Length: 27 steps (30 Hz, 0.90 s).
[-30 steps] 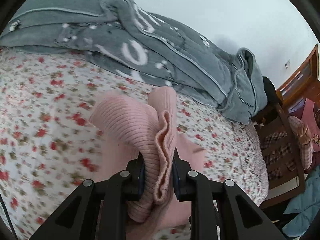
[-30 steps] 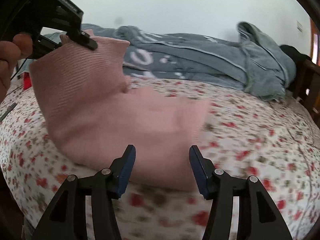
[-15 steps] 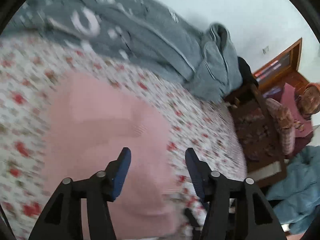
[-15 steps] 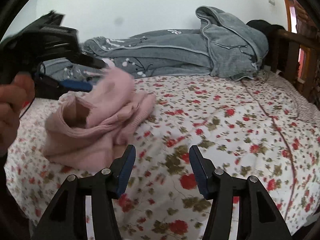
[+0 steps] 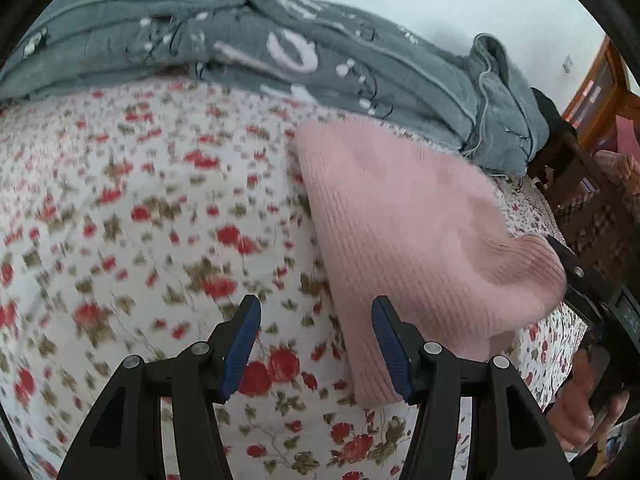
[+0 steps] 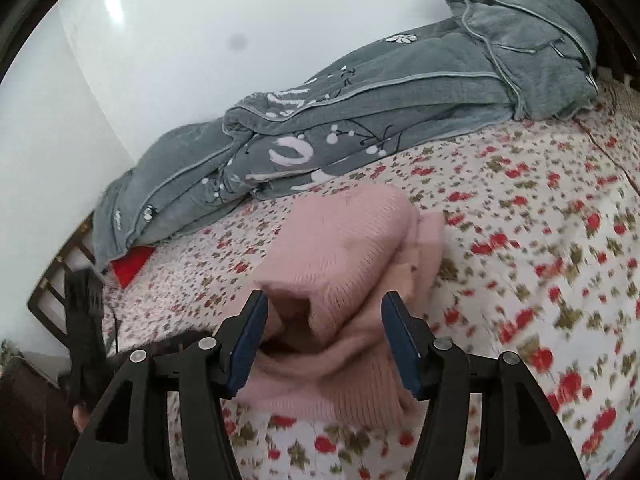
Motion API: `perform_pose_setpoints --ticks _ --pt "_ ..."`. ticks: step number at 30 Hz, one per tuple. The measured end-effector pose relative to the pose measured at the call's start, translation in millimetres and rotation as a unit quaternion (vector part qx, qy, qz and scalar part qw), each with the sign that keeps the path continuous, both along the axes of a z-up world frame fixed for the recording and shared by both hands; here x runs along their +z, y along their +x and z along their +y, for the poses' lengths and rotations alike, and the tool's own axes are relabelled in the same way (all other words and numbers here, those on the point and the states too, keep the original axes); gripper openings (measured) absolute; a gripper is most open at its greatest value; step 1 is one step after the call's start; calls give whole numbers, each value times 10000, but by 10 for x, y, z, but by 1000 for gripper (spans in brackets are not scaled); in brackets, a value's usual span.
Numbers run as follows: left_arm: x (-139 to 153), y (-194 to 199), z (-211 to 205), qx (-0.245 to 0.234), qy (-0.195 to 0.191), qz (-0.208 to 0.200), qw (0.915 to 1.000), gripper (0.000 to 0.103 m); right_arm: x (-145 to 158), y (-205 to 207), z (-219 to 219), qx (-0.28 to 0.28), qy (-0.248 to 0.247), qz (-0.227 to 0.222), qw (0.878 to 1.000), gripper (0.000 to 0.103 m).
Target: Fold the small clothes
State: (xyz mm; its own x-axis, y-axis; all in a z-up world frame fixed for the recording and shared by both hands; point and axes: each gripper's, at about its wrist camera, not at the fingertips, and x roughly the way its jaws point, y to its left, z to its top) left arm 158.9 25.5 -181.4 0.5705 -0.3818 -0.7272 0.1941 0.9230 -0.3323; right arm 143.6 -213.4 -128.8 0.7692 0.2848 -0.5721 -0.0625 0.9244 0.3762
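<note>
A pink ribbed knit garment (image 5: pixel 404 236) lies folded in a thick bundle on the floral bed sheet (image 5: pixel 140 220). It also shows in the right wrist view (image 6: pixel 344 264). My left gripper (image 5: pixel 316 344) is open and empty, its right finger beside the garment's near left edge. My right gripper (image 6: pixel 324 344) is open, its jaws standing on either side of the garment's near folded end, not closed on it.
A grey quilt (image 5: pixel 280 52) lies bunched along the far side of the bed by the wall, also in the right wrist view (image 6: pixel 380 108). A wooden chair (image 5: pixel 576 184) stands at the right. A red item (image 6: pixel 130 266) lies under the quilt's left end.
My left gripper let go of the pink garment and opened, then moved left of it. The garment dropped into a folded bundle. My right gripper moved in over its near end.
</note>
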Motion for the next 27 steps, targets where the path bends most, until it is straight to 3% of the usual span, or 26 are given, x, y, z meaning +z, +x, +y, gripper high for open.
perform_pose_setpoints --ticks 1,3,4,7,9,14,18,21,23,26,27 --pt "-19 16 -8 -2 -63 27 10000 56 -35 59 60 46 -116 120 9999 60" --pt "-42 10 37 3 -171 45 9998 56 -111 101 158 300 -352 301 9985 33" --pt "-53 -9 74 5 -196 43 9998 56 -121 75 151 289 -417 308 9982 31" --pt "-86 -16 96 32 -220 22 9997 56 -128 -84 90 369 -219 207 9989 32" --pt "-108 8 81 30 -299 55 9995 56 -117 -129 90 429 -84 206 9988 38" --pt "-148 47 -91 -43 -96 93 9999 54 -64 -156 96 399 131 69 9991 39" --pt "-185 62 -174 -151 -181 190 9995 52 52 -270 26 395 244 -94 9989 41" --pt "-159 66 -264 -250 -151 175 9994 49 162 -350 58 561 333 -241 9976 49" --pt "-145 67 -278 -258 -96 144 9995 49 203 -362 168 673 150 -329 9971 54" --pt "-136 61 -150 -227 -304 167 9991 49 61 -212 328 312 -628 -38 9975 54" --pt "-136 56 -95 -207 -384 167 9989 49 -45 -124 323 202 -742 171 9969 42"
